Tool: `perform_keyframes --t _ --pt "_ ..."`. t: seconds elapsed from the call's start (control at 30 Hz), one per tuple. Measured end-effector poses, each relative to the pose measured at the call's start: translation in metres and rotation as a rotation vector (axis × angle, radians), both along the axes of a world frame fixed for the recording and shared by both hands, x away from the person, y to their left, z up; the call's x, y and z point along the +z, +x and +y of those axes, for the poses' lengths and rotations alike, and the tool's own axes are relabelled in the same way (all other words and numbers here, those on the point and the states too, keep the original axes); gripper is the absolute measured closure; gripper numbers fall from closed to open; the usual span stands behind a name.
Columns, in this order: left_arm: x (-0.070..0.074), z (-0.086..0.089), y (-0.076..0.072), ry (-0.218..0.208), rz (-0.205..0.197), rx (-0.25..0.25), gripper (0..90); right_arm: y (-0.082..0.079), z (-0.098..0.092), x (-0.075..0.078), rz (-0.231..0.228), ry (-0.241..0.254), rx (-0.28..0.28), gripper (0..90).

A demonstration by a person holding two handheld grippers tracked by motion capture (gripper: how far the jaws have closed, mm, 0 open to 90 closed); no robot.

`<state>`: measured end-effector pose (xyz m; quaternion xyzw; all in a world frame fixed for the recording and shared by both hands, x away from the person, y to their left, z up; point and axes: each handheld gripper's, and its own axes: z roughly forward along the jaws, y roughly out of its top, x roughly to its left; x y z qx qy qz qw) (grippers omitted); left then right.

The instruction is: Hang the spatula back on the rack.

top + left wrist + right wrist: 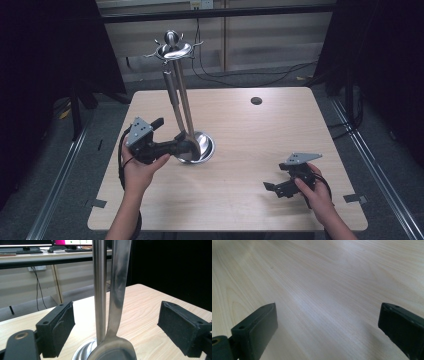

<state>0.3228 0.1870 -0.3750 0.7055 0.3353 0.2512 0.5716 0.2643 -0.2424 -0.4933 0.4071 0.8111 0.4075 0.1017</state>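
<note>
While the left gripper [186, 141] sits at the foot of the utensil stand [176, 50], its jaws are spread wide w/ the spoon [117, 302] between them, not pressed on it: in the left gripper view both pads [58, 332] stand clear of the metal, gap on each side. No earlier pic, so only what's visible.

Key relation: spoon hangs from the stand's top ring, long axis near vertical, slightly tilted vs the stand's pole [100, 290]. Handle up, bowl down, bowl low over the round base [206, 148]; can't tell if it touches the base. In the left gripper view, pole is just left of the spoon handle, the two nearly touching near the bowl. So spoon lies straight ahead of the left jaws, dead between them, jaws straddling both spoon neck and pole.

Left hand [142, 167] is much nearer; right gripper [272, 188] is well apart, low over the table [250, 150] near the front right, jaws also apart, nothing between them, just bare wood in the right gripper view.

Judgement: looks like spoon is hung and let go, or about to be gripped; can't say which. Any closing move would catch pole + spoon together, so the gripper needs to shift toward the spoon side first.
</note>
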Motion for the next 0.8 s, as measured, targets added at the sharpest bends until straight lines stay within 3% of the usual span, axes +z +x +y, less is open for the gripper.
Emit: perform_keyframes --t 0.8 --pt "-0.017 0.019 -0.009 0.029 0.071 0.004 8.9 0.013 0.016 0.002 -0.006 0.005 0.045 2.2"
